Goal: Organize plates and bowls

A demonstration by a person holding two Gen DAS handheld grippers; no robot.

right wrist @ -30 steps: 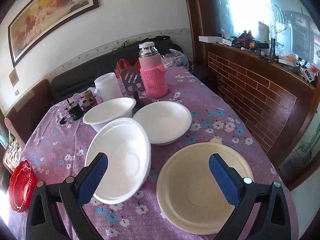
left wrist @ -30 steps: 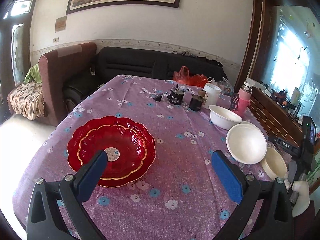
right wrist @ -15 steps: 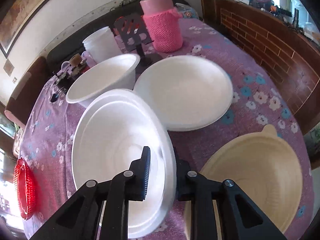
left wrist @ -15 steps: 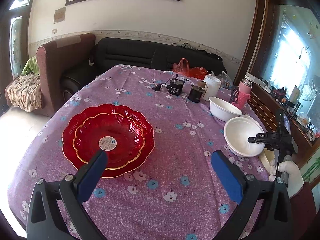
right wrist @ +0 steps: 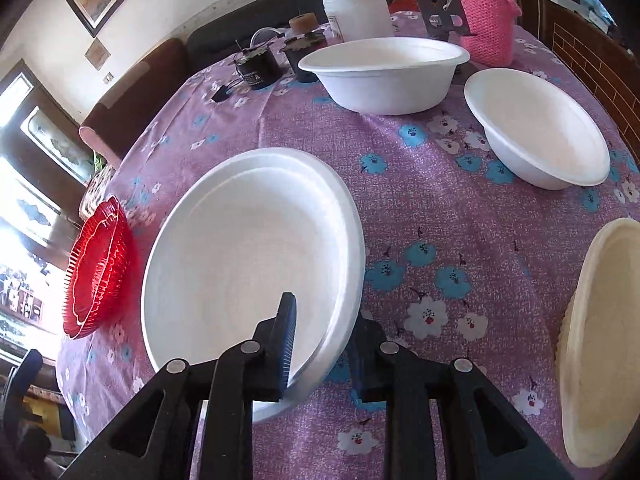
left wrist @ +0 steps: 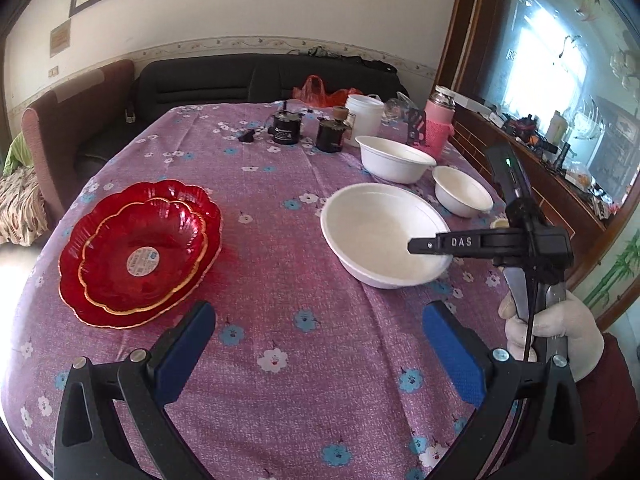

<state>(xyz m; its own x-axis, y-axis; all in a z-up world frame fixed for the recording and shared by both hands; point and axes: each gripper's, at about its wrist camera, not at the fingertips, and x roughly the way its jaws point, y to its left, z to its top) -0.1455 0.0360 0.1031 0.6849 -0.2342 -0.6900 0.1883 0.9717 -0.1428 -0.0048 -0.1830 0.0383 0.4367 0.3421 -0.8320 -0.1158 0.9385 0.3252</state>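
White foam plate [right wrist: 256, 256] on purple cloth [right wrist: 460, 216], between red plates [right wrist: 98, 268] and bowls. Right gripper [right wrist: 320, 344] jaws, just reopening slightly, pinch near rim. Left gripper [left wrist: 316, 356] spread, empty. Risk: thin rim slips or bends, plate drops.

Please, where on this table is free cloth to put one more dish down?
Free: the cloth between the red plates and the big white bowl, and the near strip before the left tool. Crowded: the far right corner, around the jars and smaller bowls.
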